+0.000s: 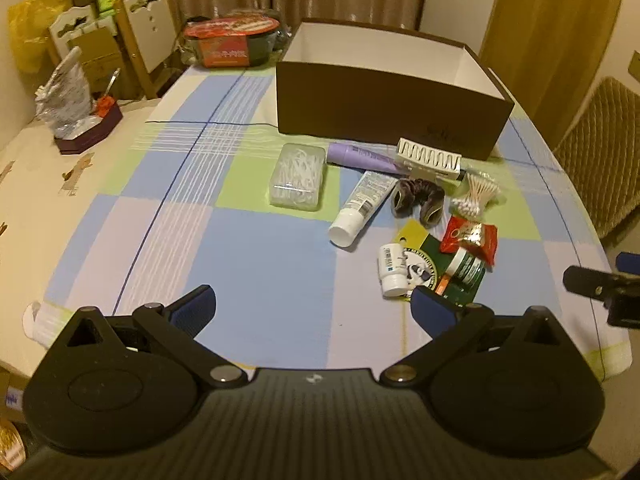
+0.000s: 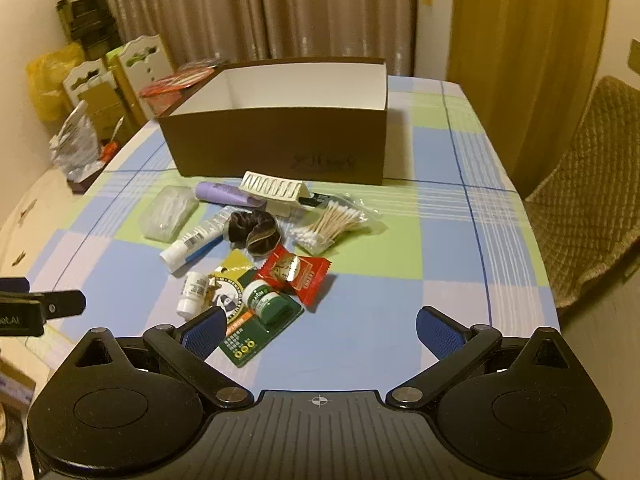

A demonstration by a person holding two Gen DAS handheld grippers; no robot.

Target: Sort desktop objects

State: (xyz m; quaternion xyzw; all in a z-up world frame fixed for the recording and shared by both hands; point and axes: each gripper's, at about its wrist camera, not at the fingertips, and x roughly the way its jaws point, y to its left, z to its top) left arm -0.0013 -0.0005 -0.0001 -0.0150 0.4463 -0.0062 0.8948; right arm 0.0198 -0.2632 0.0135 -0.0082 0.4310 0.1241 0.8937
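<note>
A brown open box [image 1: 384, 108] [image 2: 280, 148] with a white inside stands at the back of the checked tablecloth. In front of it lies a heap of small items: a clear floss-pick case [image 1: 298, 176] [image 2: 168, 212], a purple tube [image 1: 360, 157], a white tube [image 1: 360, 208] [image 2: 194, 245], a white hair claw [image 1: 430, 158] [image 2: 276, 192], a dark scrunchie [image 1: 418, 200] [image 2: 252, 232], bagged cotton swabs [image 1: 476, 196] [image 2: 332, 224], a red sachet [image 1: 472, 240] [image 2: 294, 276], a small white bottle [image 1: 392, 270] [image 2: 192, 292] and a green carded jar [image 2: 264, 304]. My left gripper [image 1: 314, 312] and right gripper [image 2: 320, 332] both hang open near the front edge, holding nothing.
A red-lidded food container [image 1: 232, 40] sits behind the box at the left. A foil bag in a dark tray [image 1: 76, 108] rests on the cream side table. White chairs [image 1: 144, 28] stand at the far left, a woven chair [image 2: 592, 200] at the right.
</note>
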